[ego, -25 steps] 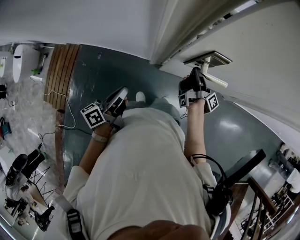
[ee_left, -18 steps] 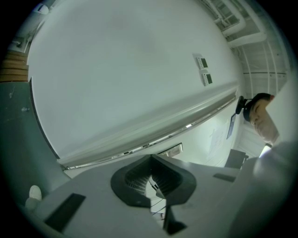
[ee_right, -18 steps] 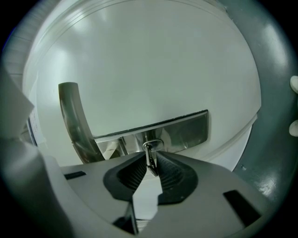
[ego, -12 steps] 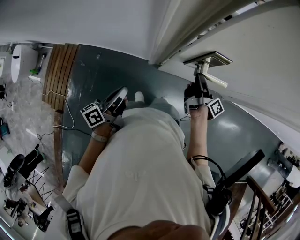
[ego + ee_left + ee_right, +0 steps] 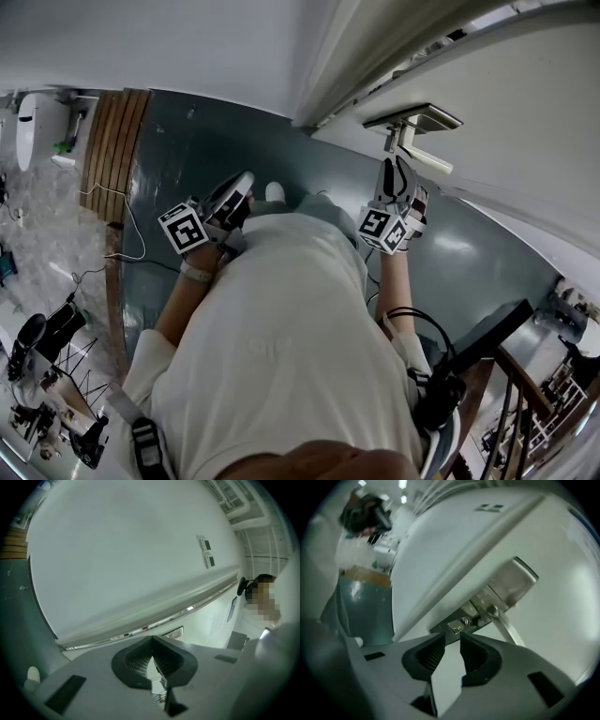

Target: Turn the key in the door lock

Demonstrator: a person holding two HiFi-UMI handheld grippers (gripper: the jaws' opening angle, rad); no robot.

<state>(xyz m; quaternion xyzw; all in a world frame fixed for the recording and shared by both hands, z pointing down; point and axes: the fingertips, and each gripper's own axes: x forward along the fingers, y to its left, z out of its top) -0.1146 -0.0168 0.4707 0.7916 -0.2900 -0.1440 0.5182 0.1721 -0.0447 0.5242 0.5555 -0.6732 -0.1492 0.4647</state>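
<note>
Black ribbed pads of the right gripper (image 5: 452, 638) stand narrowly apart, its jaws having just been opening, with nothing between them. Just beyond their tips the small silver key (image 5: 455, 627) sits in the dark lock plate (image 5: 474, 619) of the smooth white door (image 5: 562, 597). A brushed metal lever handle (image 5: 506, 626) juts beside it. The left gripper (image 5: 151, 641) has its jaws together, empty, facing a plain white wall (image 5: 117, 564).

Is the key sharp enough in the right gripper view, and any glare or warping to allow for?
Right gripper view: the key is small and slightly soft, no glare; fisheye bows the door, corners black. Head view: a bright reflection on the floor, key not discernible.
</note>
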